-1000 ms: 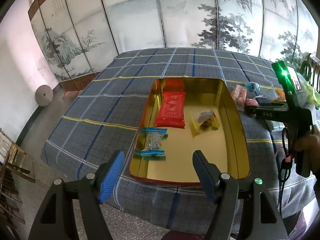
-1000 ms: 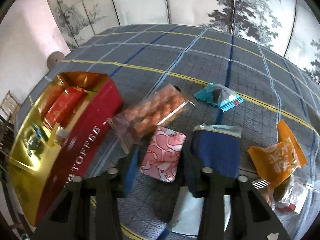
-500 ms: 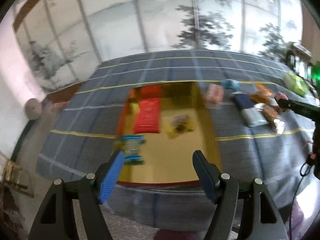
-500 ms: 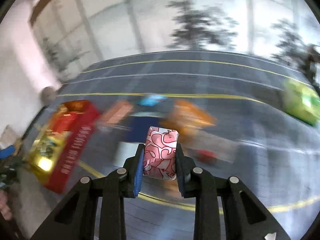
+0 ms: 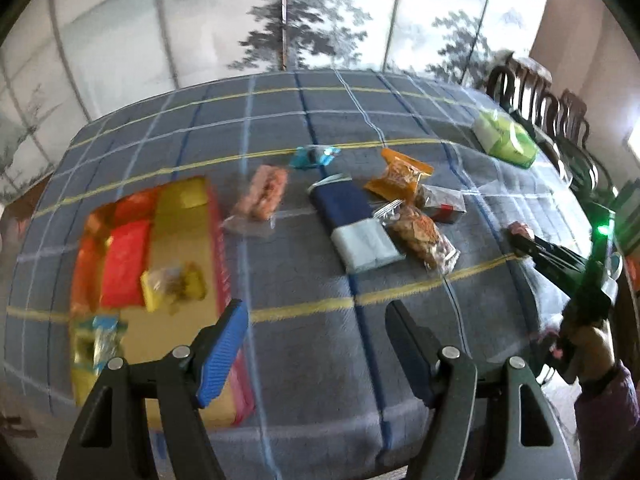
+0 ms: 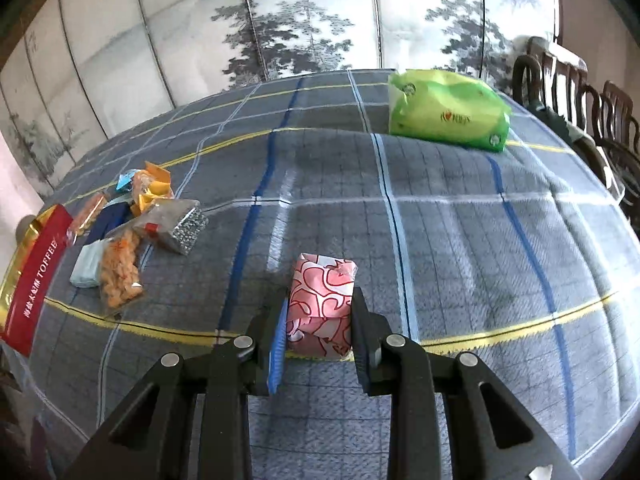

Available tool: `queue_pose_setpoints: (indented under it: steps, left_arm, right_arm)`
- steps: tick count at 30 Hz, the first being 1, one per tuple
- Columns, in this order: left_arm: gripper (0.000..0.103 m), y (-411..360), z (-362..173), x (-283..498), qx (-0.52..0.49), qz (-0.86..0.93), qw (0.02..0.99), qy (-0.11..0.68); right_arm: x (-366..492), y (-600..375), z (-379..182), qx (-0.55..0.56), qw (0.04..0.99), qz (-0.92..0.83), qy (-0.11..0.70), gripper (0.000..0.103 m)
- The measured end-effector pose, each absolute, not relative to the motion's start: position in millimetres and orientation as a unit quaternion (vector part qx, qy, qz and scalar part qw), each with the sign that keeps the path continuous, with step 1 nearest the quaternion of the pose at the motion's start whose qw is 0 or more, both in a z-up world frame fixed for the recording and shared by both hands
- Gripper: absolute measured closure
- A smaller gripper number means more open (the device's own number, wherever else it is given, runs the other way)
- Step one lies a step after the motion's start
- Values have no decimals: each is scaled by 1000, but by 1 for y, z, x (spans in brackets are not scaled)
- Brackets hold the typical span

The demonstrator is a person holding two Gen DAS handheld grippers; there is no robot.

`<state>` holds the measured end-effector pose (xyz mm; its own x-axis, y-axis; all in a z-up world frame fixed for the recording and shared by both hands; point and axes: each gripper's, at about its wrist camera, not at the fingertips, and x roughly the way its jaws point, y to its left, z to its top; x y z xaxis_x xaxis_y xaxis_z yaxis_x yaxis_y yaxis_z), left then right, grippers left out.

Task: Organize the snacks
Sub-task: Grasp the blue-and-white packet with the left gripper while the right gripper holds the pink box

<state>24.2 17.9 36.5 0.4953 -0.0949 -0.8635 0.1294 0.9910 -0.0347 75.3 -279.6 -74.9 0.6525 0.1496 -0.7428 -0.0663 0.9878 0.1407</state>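
Right gripper: clamped on pink heart-print packet, one finger on each side face. Packet long axis runs forward along fingers; far end projects past fingertips, held above plaid tablecloth. Left gripper: jaws spread wide, nothing between, hovering over cloth beside gold tin. Loose snacks lie right of tin.
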Motion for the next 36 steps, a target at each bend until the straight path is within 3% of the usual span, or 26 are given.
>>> queue_pose_setpoints:
  steps: [6, 14, 27, 30, 32, 36]
  left_arm:
    - [30, -5, 9, 84, -9, -105, 829, 548]
    - [30, -17, -24, 129, 40, -108, 797, 593]
    - [29, -27, -46, 163, 54, -107, 788, 604]
    - [33, -33, -53, 168, 65, -85, 791, 603]
    - [46, -39, -53, 167, 64, -88, 799, 591]
    - [51, -45, -51, 157, 77, -70, 812, 575]
  right_arm:
    - [74, -286, -75, 61, 910, 78, 401, 77]
    - [69, -286, -75, 65, 911, 105, 393, 77]
    - [72, -289, -74, 85, 909, 122, 390, 77]
    - [73, -287, -74, 82, 908, 124, 392, 77]
    - [75, -286, -75, 80, 907, 123, 396, 77]
    - [78, -283, -77, 73, 906, 117, 401, 77]
